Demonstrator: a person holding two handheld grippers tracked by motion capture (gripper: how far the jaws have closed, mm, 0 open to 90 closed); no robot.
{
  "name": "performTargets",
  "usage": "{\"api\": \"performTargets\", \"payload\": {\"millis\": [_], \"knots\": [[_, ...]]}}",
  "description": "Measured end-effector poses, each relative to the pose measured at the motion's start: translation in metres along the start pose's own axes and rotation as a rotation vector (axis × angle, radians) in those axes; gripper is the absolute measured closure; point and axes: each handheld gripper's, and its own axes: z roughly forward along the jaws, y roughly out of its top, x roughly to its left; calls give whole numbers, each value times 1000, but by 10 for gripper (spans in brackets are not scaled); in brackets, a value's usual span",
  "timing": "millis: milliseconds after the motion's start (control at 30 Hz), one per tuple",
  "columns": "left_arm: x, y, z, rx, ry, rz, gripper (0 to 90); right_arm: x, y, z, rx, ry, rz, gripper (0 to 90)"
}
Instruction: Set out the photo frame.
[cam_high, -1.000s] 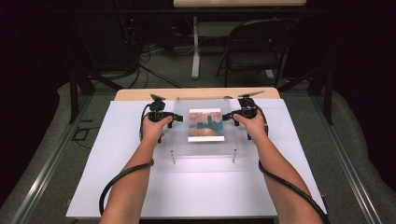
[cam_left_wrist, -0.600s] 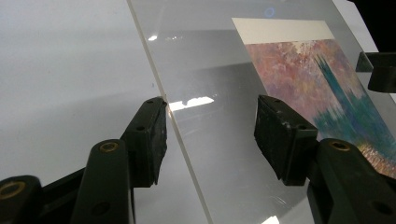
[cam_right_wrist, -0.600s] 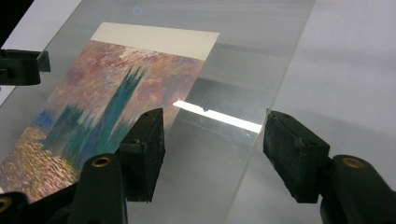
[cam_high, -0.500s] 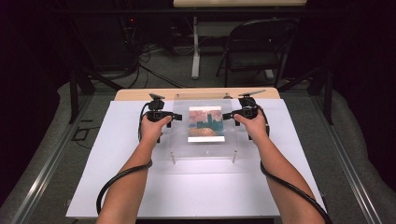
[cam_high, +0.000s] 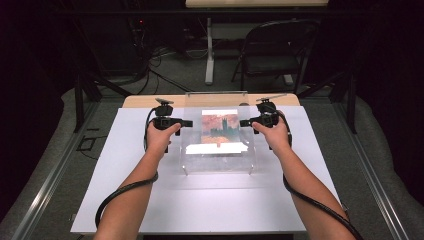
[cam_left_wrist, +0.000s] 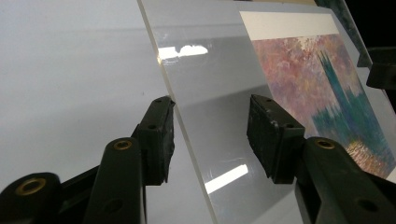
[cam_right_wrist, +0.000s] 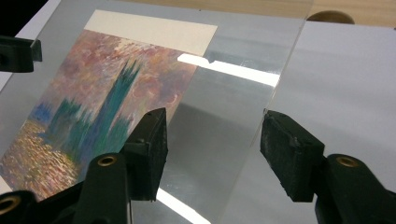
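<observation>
Clear acrylic sheet (cam_high: 218, 150) with painting print (cam_high: 219, 125) mid-frame on white table (cam_high: 125, 165). Left gripper (cam_high: 186, 123) at left edge, right gripper (cam_high: 244, 122) at right edge. Jaws spread on both, straddling sheet edges, not clamped.

No readable text, labels, brands, numbers or signs anywhere; painted print (cam_high: 219, 126) under clear sheet carries picture only, with blank cream band along top; black gripper jaws unmarked
</observation>
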Motion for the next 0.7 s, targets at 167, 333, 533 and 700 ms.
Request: {"api": "performTargets", "payload": {"millis": [167,333,533,700], "knots": [[-6,-1,-13,-14,-8,31,556,5,1,-15,-17,3,-35,467],[-11,-4,-24,-35,-13,58,579,9,1,-27,-32,13,-60,509],[-15,-7,-34,-52,-20,70,609,18,-1,-38,-50,-3,-106,516],[-22,-9,-43,-63,-12,101,620,25,-2,-46,-60,-21,-149,518]]}}
